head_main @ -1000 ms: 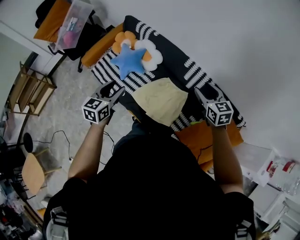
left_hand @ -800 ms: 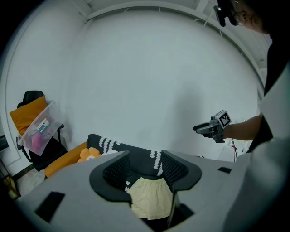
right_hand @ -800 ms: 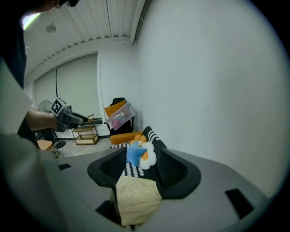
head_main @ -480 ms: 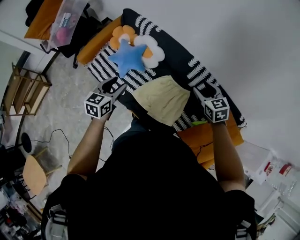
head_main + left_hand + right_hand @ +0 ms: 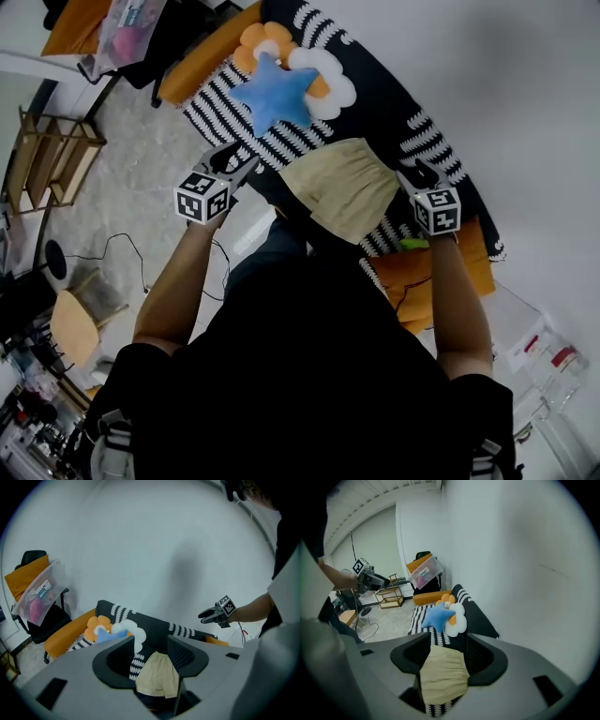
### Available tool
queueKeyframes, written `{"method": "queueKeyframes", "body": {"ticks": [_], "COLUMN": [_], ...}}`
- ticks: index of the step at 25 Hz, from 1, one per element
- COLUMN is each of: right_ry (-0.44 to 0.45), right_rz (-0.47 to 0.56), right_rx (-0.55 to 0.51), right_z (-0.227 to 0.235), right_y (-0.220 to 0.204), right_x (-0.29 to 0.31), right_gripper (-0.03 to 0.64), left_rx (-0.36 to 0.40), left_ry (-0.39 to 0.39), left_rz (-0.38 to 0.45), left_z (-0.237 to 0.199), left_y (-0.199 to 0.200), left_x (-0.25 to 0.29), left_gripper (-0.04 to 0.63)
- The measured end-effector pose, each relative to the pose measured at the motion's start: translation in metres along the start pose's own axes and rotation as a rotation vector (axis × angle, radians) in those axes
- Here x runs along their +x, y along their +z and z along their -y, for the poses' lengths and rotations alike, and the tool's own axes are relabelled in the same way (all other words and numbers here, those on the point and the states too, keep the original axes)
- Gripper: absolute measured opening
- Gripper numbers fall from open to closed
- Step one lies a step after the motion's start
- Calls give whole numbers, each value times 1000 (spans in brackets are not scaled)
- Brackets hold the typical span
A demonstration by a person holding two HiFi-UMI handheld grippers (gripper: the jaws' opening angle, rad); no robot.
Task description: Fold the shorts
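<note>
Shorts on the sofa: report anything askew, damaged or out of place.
Nothing stands out. The shorts lie flat and unfolded on the striped sofa cover, clear of the star cushion; no tear or stain shows.

The left arm (image 5: 176,281) and right arm (image 5: 457,300) stretch forward, well apart. The left gripper (image 5: 236,161) and right gripper (image 5: 413,174) tilt downward, jaws spread, gripping nothing.

From my station I count one pair of shorts (image 5: 342,187) lying on one striped sofa (image 5: 380,105). The cushions come to three: one blue star cushion (image 5: 277,92), one orange flower cushion (image 5: 265,42) and one white flower cushion (image 5: 328,84). I have two tools in view, the left gripper (image 5: 236,161) and the right gripper (image 5: 412,174). Off to the side I see one clear plastic box (image 5: 127,23), one wooden rack (image 5: 52,159) and one wooden chair (image 5: 80,323).
</note>
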State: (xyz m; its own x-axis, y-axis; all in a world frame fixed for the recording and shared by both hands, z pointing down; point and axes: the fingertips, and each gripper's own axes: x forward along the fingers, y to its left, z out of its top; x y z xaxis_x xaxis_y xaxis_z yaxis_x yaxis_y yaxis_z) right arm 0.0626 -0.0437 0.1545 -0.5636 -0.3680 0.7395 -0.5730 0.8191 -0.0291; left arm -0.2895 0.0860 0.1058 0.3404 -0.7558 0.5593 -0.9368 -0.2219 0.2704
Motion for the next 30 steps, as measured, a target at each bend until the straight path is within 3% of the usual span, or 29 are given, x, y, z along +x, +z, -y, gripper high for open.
{"method": "queueKeyframes", "body": {"ticks": [7, 19, 30], "right_ry": [22, 13, 85], "right_rz": [-61, -150, -205], "right_rx": [56, 36, -41], "right_z": [-13, -13, -25], "right_y": [-9, 1, -36], "right_x": [54, 119, 163], "right_gripper": [245, 245, 245], "left_rx": [-42, -88, -101], "left_ry": [-37, -139, -120], "left_rz": [-60, -139, -130], "left_z": [-35, -79, -82], "left_y": [-25, -64, -109], "left_x": [32, 77, 100], "left_gripper": [236, 236, 236]}}
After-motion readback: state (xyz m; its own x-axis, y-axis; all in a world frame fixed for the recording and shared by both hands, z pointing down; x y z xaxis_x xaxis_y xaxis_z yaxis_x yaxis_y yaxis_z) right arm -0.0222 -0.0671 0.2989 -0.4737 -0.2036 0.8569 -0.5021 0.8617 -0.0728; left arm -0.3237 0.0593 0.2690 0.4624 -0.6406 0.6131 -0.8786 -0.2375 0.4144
